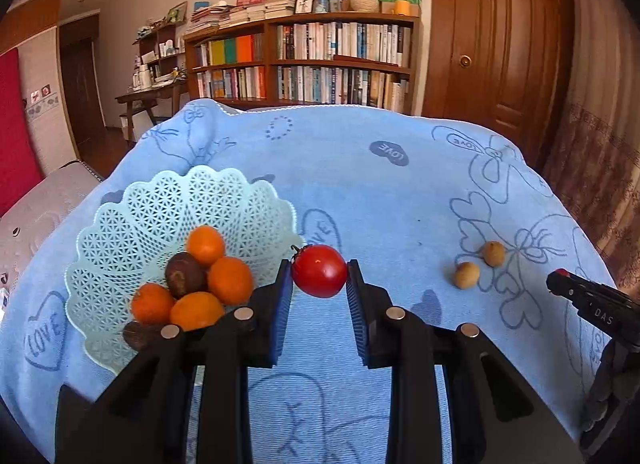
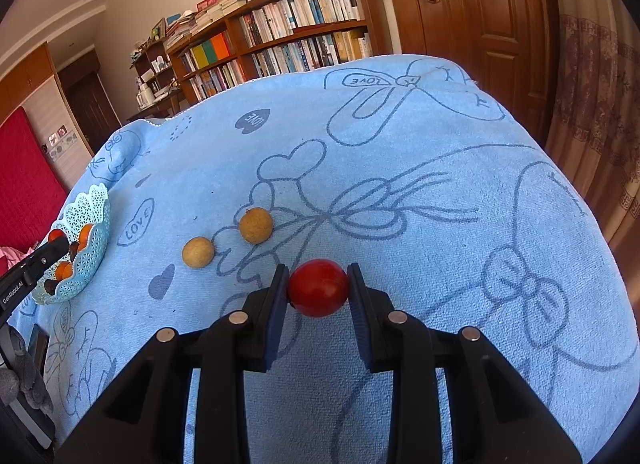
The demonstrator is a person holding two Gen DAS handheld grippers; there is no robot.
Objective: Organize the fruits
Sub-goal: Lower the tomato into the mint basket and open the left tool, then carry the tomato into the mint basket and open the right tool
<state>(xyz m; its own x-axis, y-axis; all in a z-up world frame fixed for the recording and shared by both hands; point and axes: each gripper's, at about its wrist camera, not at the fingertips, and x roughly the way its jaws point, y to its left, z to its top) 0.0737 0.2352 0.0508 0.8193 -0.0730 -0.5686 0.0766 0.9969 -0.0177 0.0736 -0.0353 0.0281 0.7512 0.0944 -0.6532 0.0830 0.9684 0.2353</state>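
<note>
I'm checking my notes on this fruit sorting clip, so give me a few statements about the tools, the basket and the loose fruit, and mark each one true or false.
1. The left tool grips a stemmed tomato. True.
2. The right tool is empty. False: it grips a red tomato between its fingers.
3. The basket holds only oranges. False: a dark brown fruit sits among them.
4. Two small tan fruits lie on the blue cloth, outside the basket. True.
</note>
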